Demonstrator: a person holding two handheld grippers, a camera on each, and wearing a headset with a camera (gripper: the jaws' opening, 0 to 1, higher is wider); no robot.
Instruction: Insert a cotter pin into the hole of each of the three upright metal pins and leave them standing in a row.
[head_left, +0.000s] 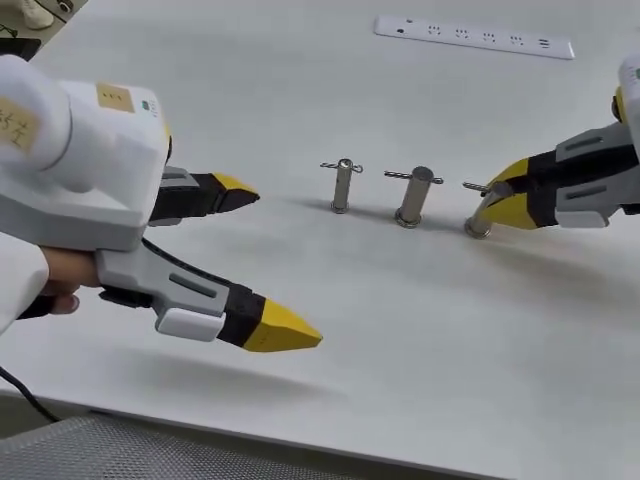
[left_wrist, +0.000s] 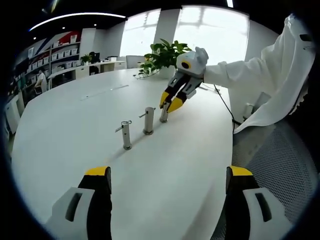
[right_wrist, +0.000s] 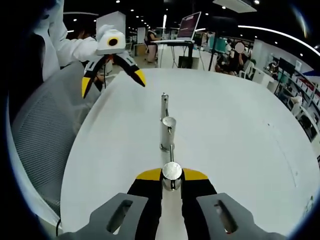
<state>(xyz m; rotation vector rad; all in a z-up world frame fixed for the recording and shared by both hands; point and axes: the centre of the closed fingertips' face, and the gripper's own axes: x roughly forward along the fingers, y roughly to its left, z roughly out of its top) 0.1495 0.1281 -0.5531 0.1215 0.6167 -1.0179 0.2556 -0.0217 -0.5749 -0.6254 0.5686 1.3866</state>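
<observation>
- White desk (head_left: 420, 330) stretches out, with a power strip (head_left: 474, 36) at its far edge.
- Left metal pin (head_left: 342, 195) and middle metal pin (head_left: 412, 200) stand upright, each with a cotter pin through its top.
- Right hand-held gripper (head_left: 497, 192) pinches the right metal pin (head_left: 479, 226), which completes the row.
- Left hand-held gripper (head_left: 280, 265) hovers at the near left with its jaws spread, well apart from the row.

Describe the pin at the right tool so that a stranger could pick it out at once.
On the white table, three upright metal pins stand in a row. Go to the end pin, the one farthest from the left tool. The other two stand free, while this one sits between the yellow tips of the right tool.
</observation>
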